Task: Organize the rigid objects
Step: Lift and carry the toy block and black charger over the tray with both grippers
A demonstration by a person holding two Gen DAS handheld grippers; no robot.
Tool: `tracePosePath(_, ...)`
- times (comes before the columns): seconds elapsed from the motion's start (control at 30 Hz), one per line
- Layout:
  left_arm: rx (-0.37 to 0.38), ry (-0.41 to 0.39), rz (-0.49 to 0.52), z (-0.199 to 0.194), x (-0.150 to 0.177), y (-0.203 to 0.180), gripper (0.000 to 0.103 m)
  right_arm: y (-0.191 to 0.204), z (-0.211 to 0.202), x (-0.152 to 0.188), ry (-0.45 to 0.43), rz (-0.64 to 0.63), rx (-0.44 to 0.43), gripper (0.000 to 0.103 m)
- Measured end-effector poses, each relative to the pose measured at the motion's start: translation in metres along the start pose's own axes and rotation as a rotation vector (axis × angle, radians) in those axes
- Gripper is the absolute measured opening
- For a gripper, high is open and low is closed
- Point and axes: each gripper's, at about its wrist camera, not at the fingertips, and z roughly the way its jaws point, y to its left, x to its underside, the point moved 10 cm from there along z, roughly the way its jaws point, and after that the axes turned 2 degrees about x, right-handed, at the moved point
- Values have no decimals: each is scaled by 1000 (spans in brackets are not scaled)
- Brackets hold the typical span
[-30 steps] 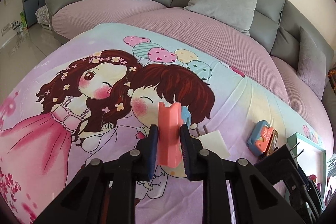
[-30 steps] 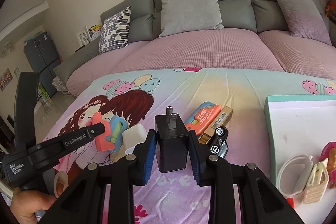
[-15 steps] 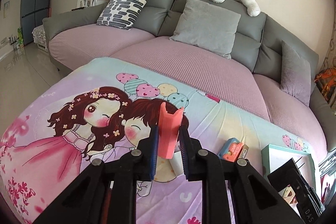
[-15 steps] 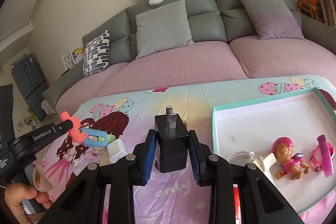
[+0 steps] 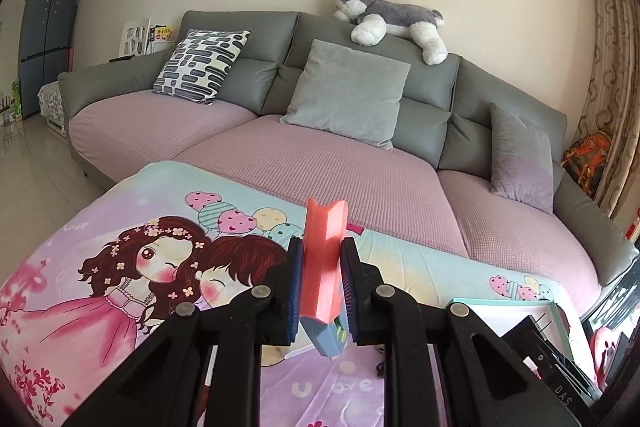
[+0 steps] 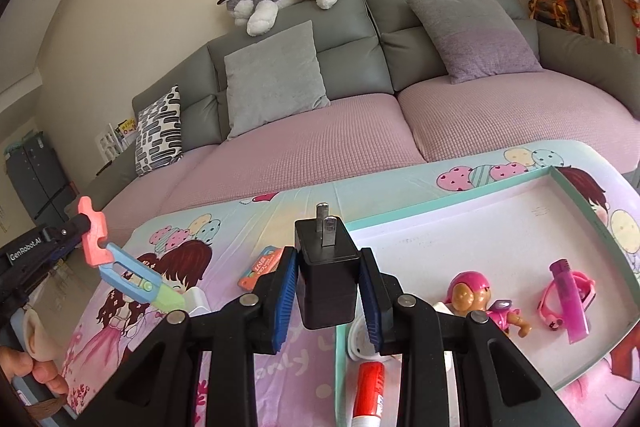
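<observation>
The right gripper (image 6: 328,291) jaws squeeze a black plug (image 6: 326,279) above the tray (image 6: 440,211). The left gripper (image 5: 320,287) jaws pinch a pink toy (image 5: 322,263), up off the desk, probably going there too.

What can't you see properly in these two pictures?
- Left wrist view: the lower end of the pink and blue toy is hidden between and behind the left tool.
- Right wrist view: the white thing in the tray is mostly behind the right tool.
- Right wrist view: the red tube is cut off by the bottom edge.
</observation>
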Motion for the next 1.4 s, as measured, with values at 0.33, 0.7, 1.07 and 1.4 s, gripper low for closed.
tracePosePath(0.33, 131, -8, 93, 1, 3, -75, 19, -59, -16, -16, -39, 51, 122, 32)
tracePosePath(0.7, 293, -8, 168, 11, 24, -166, 18, -118, -29, -21, -51, 145, 205, 32)
tracePosePath(1.07, 395, 26, 256, 39, 68, -232, 18, -148, -27, -14, -34, 154, 301, 32)
tracePosePath(1.4, 370, 161, 312, 65, 104, -240, 18, -160, -10, 1, 31, 183, 320, 32)
